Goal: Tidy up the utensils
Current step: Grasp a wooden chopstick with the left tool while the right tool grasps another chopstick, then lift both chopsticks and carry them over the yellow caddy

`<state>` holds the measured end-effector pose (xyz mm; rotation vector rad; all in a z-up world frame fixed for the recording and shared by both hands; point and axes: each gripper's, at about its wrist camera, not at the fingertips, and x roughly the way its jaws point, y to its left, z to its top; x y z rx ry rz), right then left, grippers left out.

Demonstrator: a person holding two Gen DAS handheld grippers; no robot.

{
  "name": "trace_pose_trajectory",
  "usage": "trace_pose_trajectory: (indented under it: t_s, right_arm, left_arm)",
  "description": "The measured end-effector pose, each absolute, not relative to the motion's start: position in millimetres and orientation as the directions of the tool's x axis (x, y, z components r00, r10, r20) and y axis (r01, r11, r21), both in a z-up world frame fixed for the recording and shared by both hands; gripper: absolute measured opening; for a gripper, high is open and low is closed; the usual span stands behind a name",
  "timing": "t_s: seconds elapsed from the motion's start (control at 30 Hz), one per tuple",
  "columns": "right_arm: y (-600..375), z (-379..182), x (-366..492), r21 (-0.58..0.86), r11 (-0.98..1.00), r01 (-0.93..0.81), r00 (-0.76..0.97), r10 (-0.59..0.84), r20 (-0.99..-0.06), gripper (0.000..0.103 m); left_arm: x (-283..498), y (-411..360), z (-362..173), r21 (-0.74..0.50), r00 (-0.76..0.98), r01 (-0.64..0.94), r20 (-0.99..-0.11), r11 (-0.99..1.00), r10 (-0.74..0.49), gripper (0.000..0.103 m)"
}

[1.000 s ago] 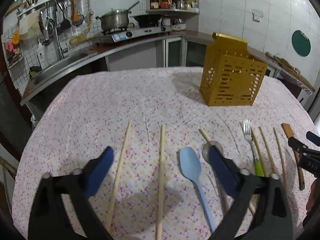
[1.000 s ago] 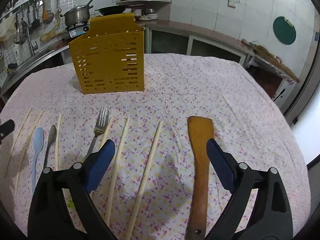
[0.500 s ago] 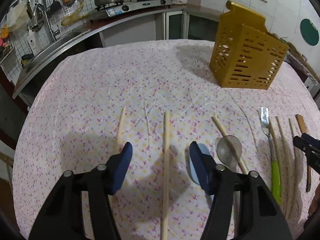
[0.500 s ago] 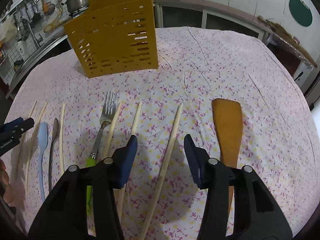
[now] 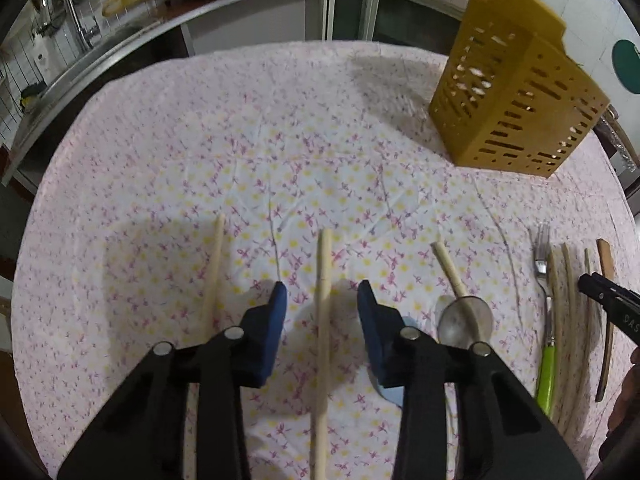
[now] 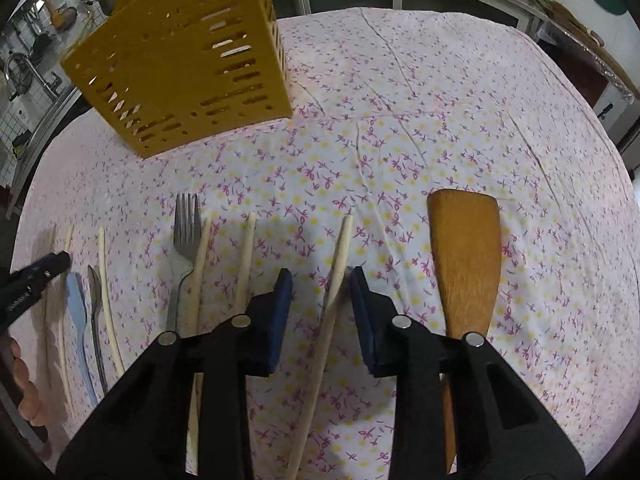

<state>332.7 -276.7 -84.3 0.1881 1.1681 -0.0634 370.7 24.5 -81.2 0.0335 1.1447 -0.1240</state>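
Between our left gripper's (image 5: 320,300) closing jaws lay a chopstick (image 5: 322,320), untouched; between our right gripper's (image 6: 320,284) narrowing pads, another chopstick (image 6: 334,300). We needed both centred, pads low, before lifting toward the holder (image 6: 180,64) beyond.

Both grippers, the left gripper (image 5: 322,294) and the right gripper (image 6: 322,280), share black frames, blue-padded fingers (image 5: 276,308) and round silver screws (image 5: 234,333).

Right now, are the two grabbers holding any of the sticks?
Not yet. Each gripper's jaws are closing around a chopstick, with gaps on both sides: the left gripper straddles one chopstick, the right gripper another, partway along.
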Motion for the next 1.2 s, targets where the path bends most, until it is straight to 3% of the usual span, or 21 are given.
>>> trace_pose_trajectory:
  t_s: [0.2, 0.37, 0.6, 0.67, 0.73, 0.97, 1.2]
  right_arm:
    - [-279.2, -85.1, 341.5, 0.1, 0.987, 0.126, 0.375, 0.046, -0.926, 0.02]
    - [-279.5, -85.9, 348.7, 0.088, 0.991, 0.102, 0.363, 0.045, -0.931, 0.018]
    - [-279.8, -90.7, 360.6, 0.08, 0.993, 0.091, 0.348, 0.043, -0.937, 0.018]
    - [-278.1, -89.3, 362.5, 0.078, 0.993, 0.085, 0.355, 0.043, -0.934, 0.009]
    - [-273.6, -87.3, 359.2, 0.08, 0.993, 0.082, 0.367, 0.044, -0.929, 0.009]
    - [-266.5, -71.4, 344.3, 0.08, 0.996, 0.047, 0.439, 0.051, -0.897, 0.007]
    - [-260.3, -29.9, 321.4, 0.114, 0.993, -0.007, 0.582, 0.097, -0.808, 0.007]
  left_arm:
    - [379.0, 28.1, -86.2, -0.043, 0.392, 0.114, -0.916, 0.993, -0.085, 0.033]
    - [386.8, 28.8, -86.3, -0.041, 0.376, 0.122, -0.923, 0.992, -0.085, 0.019]
    - [397.9, 26.4, -89.9, -0.017, 0.371, 0.122, -0.927, 0.992, -0.061, 0.018]
    - [396.3, 20.4, -89.2, -0.014, 0.375, 0.121, -0.925, 0.993, -0.059, 0.012]
    - [394.9, 20.1, -90.4, -0.012, 0.381, 0.118, -0.923, 0.993, -0.057, 0.007]
    - [378.1, 25.0, -88.0, -0.025, 0.403, 0.107, -0.913, 0.994, -0.067, 0.007]
    - [348.5, 34.7, -41.6, -0.045, 0.539, 0.095, -0.838, 0.994, -0.09, 0.007]
